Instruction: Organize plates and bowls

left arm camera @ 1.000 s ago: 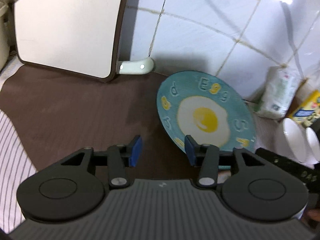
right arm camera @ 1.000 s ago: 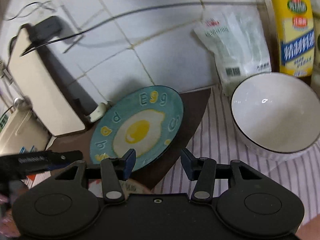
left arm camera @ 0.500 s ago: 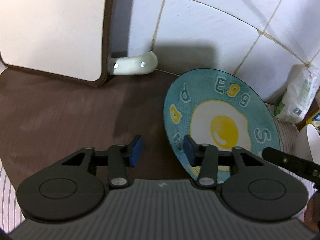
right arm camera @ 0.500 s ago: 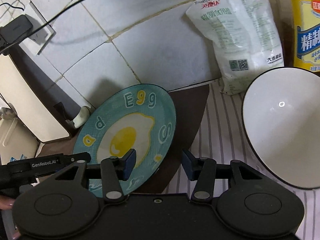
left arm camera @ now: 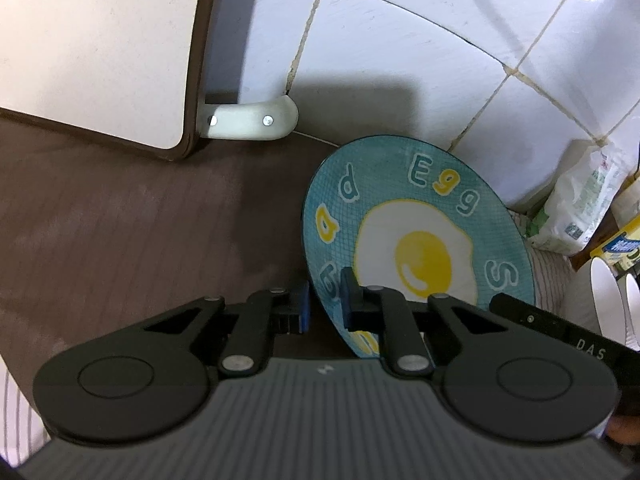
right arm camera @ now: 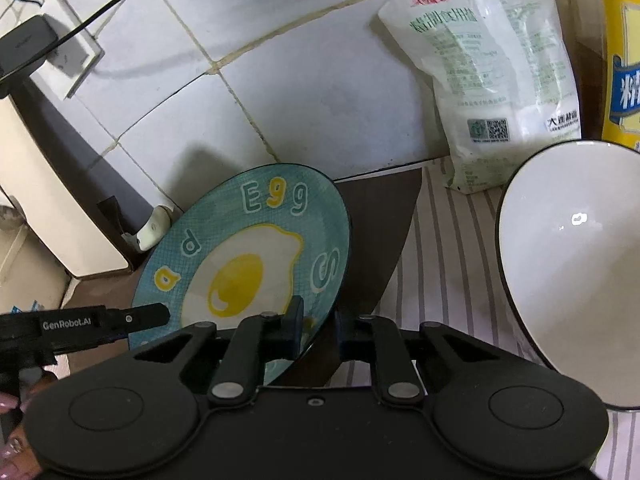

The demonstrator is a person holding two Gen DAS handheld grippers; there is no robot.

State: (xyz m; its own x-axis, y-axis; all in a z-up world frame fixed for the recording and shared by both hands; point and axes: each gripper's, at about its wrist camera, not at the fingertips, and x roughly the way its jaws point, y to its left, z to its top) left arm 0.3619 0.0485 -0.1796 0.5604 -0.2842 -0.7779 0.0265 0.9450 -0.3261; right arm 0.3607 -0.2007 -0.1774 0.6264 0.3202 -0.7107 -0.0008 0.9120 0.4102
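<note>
1. The round teal ceramic plate with a fried-egg print [left arm camera: 420, 240] is seen leaning tilted against the white tiled wall [left arm camera: 400, 64], its lower edge on the brown counter [left arm camera: 120, 220].
2. The plate is judged stiff, glazed and slippery, moderately heavy and breakable; the rim is the only place where it can be taken, and a firm two-sided hold is advised.
3. The left hand-held gripper [left arm camera: 325, 306] is brought low to the plate's lower left rim; its blue pads are set on either side of the rim, nearly closed on it, though contact cannot be confirmed.
4. The right hand-held gripper [right arm camera: 318, 326] is placed at the lower right rim [right arm camera: 316, 320], one finger over the face and one behind; a gap remains, so no clamp is seen.
5. A white ceramic bowl with a dark rim [right arm camera: 568, 272] is seen tilted to the right, over the striped cloth [right arm camera: 440, 248].
</note>
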